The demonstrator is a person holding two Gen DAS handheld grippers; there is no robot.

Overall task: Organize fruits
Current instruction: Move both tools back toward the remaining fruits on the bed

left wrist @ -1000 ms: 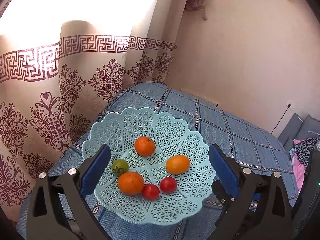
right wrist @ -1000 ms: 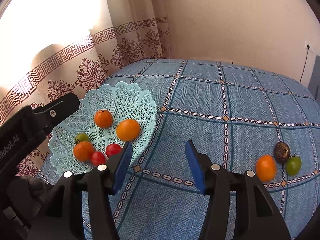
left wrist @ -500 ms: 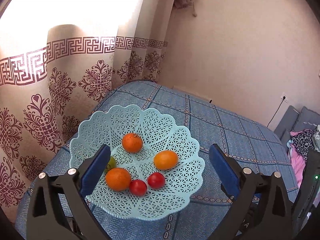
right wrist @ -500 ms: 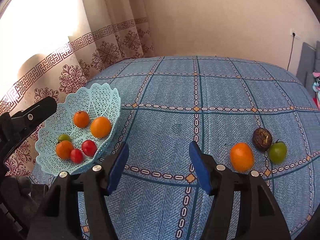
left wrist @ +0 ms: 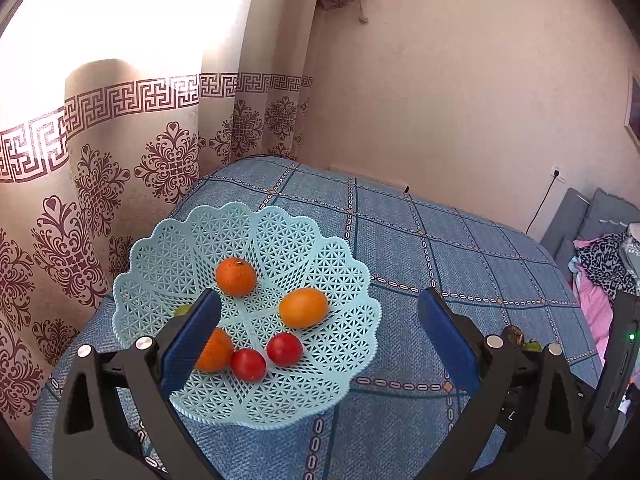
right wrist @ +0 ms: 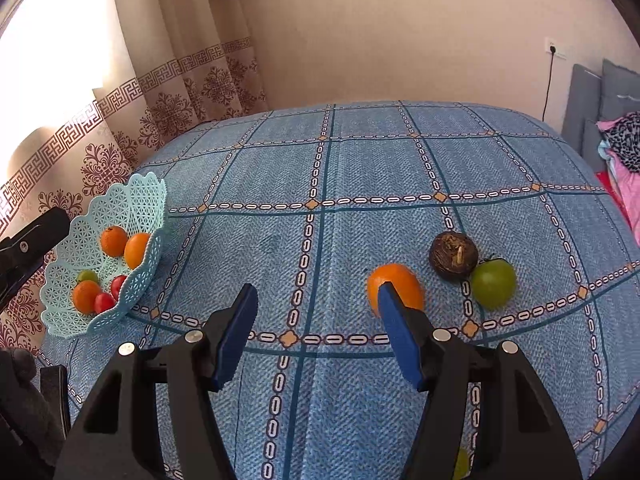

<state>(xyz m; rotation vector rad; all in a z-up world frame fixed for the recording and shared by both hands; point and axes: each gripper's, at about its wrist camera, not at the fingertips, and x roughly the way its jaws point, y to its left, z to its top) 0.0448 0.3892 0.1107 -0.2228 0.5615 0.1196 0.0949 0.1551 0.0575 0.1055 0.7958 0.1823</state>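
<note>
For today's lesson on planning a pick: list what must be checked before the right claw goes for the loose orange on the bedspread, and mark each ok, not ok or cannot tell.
1. Right claw open and empty: ok.
2. Loose orange between its fingers: not ok, it lies beyond the right finger.
3. Orange clear of the brown fruit and green tomato: ok.
4. Basket has free space: ok.
5. Left claw open and empty: ok.

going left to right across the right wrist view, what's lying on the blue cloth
basket → orange → dark brown fruit → green tomato
</note>
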